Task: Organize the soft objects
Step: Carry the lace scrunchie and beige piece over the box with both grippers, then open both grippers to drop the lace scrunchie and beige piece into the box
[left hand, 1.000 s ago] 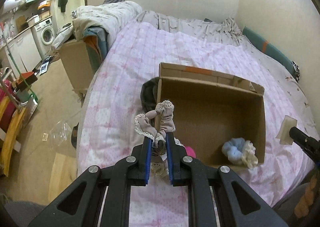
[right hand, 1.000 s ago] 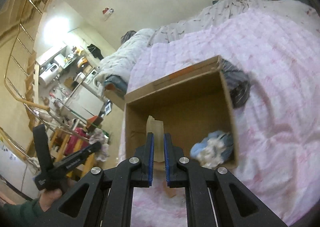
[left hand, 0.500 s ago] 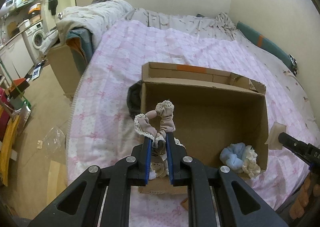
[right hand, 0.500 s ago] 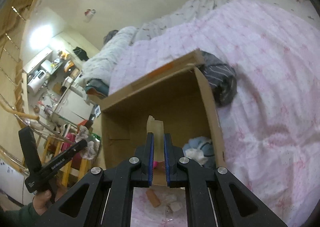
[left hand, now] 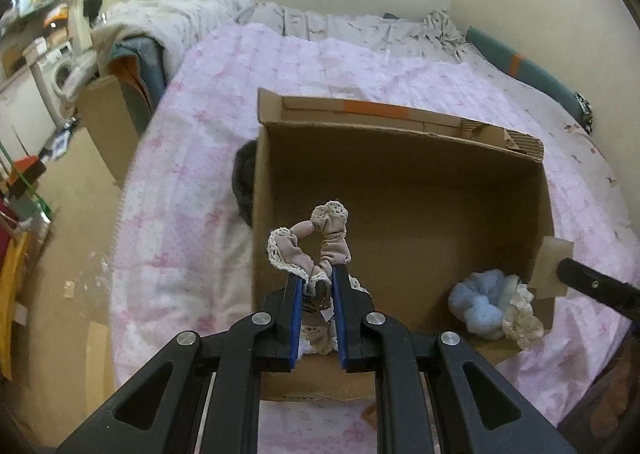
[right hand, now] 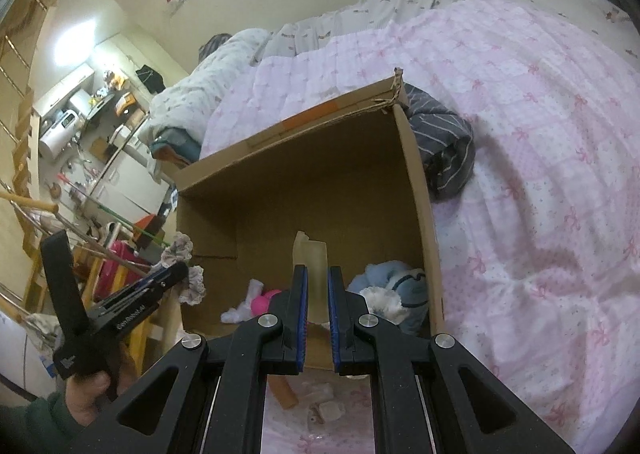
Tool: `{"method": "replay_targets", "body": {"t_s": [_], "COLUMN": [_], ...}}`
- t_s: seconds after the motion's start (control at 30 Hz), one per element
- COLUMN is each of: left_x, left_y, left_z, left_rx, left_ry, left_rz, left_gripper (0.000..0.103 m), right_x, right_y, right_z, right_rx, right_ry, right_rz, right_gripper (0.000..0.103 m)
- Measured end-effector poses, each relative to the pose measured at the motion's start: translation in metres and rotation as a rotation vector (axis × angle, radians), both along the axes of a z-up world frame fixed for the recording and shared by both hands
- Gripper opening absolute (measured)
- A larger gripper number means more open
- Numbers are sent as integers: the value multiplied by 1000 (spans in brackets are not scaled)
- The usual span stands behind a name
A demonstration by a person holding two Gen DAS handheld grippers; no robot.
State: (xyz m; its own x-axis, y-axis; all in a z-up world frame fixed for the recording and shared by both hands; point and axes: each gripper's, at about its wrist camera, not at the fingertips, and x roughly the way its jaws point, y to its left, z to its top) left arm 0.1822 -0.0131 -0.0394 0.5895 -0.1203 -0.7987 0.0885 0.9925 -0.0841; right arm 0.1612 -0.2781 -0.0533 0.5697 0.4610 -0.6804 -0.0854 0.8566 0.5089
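An open cardboard box (left hand: pixel 400 190) (right hand: pixel 304 158) stands on the pink bed. My left gripper (left hand: pixel 316 282) is shut on a beige lace-trimmed scrunchie (left hand: pixel 316 242), held over the box's near left part; this gripper also shows in the right wrist view (right hand: pixel 176 274). My right gripper (right hand: pixel 317 274) is shut on a pale yellowish sponge piece (right hand: pixel 310 258), held at the box's near edge; the sponge also shows at the right in the left wrist view (left hand: pixel 554 266). Inside the box lie a blue and cream scrunchie pile (left hand: pixel 494 308) (right hand: pixel 390 286) and a pink and white soft item (right hand: pixel 260 300).
A grey striped cloth (right hand: pixel 444 142) (left hand: pixel 244 182) lies on the bed against the box's side. A few small items (right hand: pixel 320 404) lie on the bed before the box. Bedding (left hand: pixel 172 26) is piled at the bed's far left. Floor and furniture (left hand: pixel 40 134) lie left.
Both grippers have moved in over the box, which now looks larger and closer. The left one has shifted right, from outside the box's left wall to over its inside. Both still hold their items.
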Motion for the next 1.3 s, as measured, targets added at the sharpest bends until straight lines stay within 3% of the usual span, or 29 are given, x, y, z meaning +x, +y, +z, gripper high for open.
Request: {"method": "replay_targets", "body": {"t_s": [0.13, 0.27, 0.8, 1.1, 1.3], "left_x": [1, 0, 3, -2, -4], "left_y": [-2, -10, -12, -20, -23], "left_z": [-2, -1, -13, -14, -15], "left_rx": [-56, -51, -64, -43, -8], "left_ry": [13, -6, 53, 54, 46], "left_rz": [-29, -57, -52, -84, -85], "left_gripper": [13, 13, 13, 14, 27], "right_x": [5, 8, 6, 6, 10], "right_y": [5, 11, 30, 43, 40], "right_z": [-3, -7, -14, -8, -12], "right_rx": [-24, -34, -62, -67, -70], "right_ry": [2, 15, 51, 25, 40], "right_rz": [12, 25, 84, 136, 119], "right_gripper": [11, 11, 11, 11, 11]}}
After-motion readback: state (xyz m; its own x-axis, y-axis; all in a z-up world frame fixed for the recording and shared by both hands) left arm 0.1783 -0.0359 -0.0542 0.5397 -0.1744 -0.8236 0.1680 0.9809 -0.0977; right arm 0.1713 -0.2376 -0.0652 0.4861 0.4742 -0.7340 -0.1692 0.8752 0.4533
